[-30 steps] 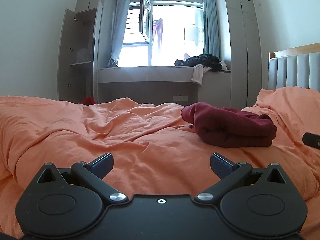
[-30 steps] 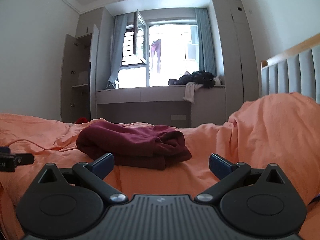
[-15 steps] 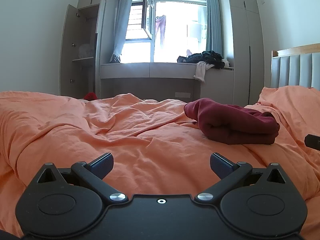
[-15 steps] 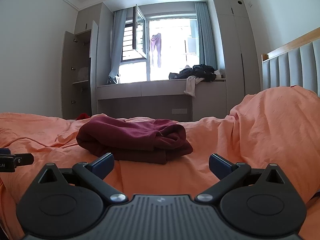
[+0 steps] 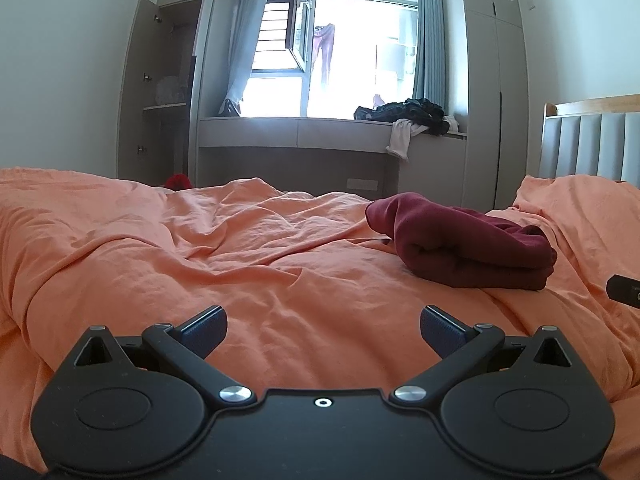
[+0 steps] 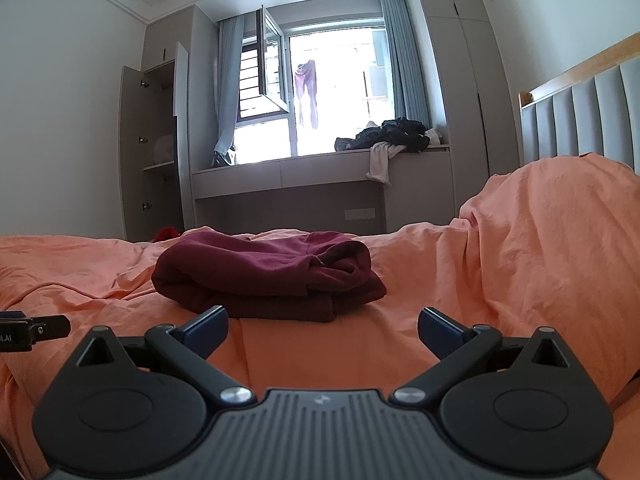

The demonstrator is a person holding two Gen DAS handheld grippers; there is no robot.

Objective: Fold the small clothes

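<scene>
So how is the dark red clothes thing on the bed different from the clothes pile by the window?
The maroon garment is one item, folded into a thick bundle; the dark pile is a loose heap of several pieces, with a white one hanging over the edge. The maroon garment lies on the orange bedding, near both open grippers; the pile sits far off on the window ledge. Neither is being held.

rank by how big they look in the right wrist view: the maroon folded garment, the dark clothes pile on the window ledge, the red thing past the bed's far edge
1. maroon folded garment: by far the largest, though it also lies nearest the camera.
2. dark clothes pile on the window ledge: clearly smaller, and much farther away.
3. red thing: smallest, and partly hidden behind the orange bedding.
</scene>
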